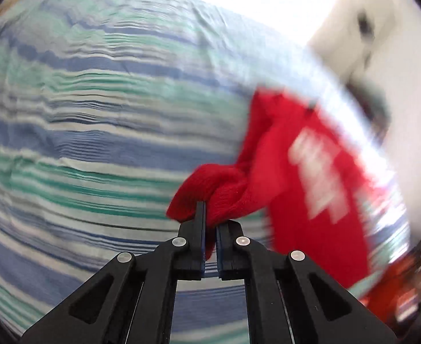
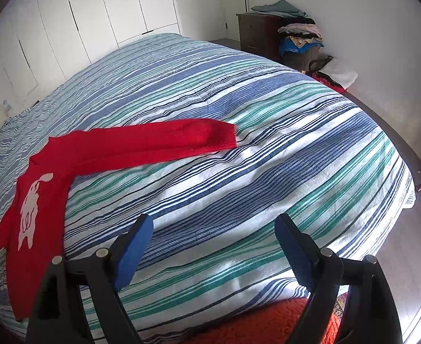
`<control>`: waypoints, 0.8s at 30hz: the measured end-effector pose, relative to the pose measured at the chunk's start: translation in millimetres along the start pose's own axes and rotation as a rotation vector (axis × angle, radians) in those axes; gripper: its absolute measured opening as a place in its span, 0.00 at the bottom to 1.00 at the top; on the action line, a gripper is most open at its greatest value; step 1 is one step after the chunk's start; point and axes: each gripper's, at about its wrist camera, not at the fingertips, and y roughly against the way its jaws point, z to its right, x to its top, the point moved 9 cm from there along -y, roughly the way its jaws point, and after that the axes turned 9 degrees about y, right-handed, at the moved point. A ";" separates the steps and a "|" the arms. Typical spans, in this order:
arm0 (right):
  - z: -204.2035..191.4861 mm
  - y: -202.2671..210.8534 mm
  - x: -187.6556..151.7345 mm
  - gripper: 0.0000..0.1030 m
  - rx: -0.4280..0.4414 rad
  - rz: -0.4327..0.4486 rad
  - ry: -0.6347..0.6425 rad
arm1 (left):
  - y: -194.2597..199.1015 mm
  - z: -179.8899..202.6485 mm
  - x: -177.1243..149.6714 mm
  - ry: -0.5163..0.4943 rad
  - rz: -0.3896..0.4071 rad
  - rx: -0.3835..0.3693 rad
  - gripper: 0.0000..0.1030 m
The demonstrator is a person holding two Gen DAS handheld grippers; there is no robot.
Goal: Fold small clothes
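So, left wrist view first: the left gripper (image 1: pixel 209 215) is clamped tight on a bunched bit of the red sweater (image 1: pixel 305 172), probably a cuff but it's too blurry to say; the rest of the sweater trails off up and to the right over the striped bedspread (image 1: pixel 95 120). Right wrist view: the right gripper (image 2: pixel 213 226) is wide open with nothing in it, hovering over the bedspread; the sweater lies flat at the left, body running toward the near edge of the bed, one sleeve (image 2: pixel 164 140) stretched out long to the right, cuff pointing right.
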 end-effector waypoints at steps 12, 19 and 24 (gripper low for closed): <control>-0.5 -4.0 -2.9 0.83 0.014 -0.021 0.009 | -0.6 -176.2 9.2 0.576 0.110 0.214 0.61; -2.0 -17.2 -6.1 0.83 0.011 -0.080 0.005 | -14.8 -190.6 14.1 0.573 0.155 0.241 0.76; -5.1 -20.1 -7.1 0.83 -0.022 -0.098 0.036 | -55.6 -183.6 24.9 0.578 0.101 0.216 0.63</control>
